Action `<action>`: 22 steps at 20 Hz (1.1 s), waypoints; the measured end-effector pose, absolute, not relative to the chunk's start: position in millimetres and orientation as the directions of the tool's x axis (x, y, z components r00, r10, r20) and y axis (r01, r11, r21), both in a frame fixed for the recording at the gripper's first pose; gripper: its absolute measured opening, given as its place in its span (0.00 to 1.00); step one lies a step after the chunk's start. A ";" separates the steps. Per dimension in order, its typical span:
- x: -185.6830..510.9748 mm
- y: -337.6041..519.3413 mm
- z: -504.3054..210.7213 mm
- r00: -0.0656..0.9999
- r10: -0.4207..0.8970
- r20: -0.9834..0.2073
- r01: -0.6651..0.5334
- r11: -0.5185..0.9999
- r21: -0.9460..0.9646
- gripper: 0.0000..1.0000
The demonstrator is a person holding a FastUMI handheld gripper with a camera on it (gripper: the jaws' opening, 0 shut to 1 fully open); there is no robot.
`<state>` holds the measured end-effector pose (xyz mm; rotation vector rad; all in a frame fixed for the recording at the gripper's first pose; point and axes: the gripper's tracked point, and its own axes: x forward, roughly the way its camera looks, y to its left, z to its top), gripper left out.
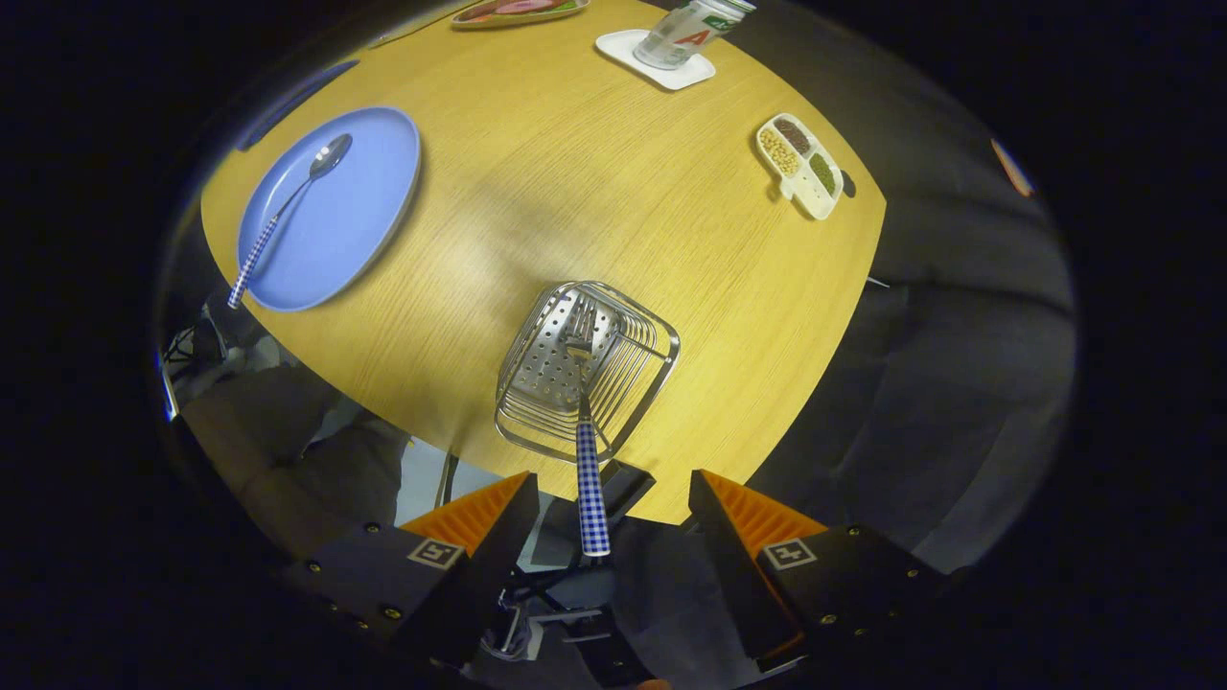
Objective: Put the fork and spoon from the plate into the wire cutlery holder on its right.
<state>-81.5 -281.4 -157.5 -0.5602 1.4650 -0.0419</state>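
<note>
The gripper (610,498), fingers spread and pinching nothing, flanks the handle of the fork (587,422) standing in the wire holder (537,383) at lower centre, while the spoon (288,206) lies on the plate (359,206) at upper left of the surface (594,192).

We see the wooden surface (575,172) brightly and evenly lit from above, with a pale sheen across its middle and soft short shadows hugging the blue plate (364,211) and the wire cutlery holder (537,383). The fisheye bends the surface's edge into a strong curve and dims everything toward the rim, where the floor and the booth wall sink into murk. Focus is crisp at the centre, down to the wood grain and the fork (587,422), and the open jaws sit in shade.
</note>
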 end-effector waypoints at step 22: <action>-89.4 -85.4 -147.7 0.523 0.000 -0.852 -0.094 0.994 -0.058 0.97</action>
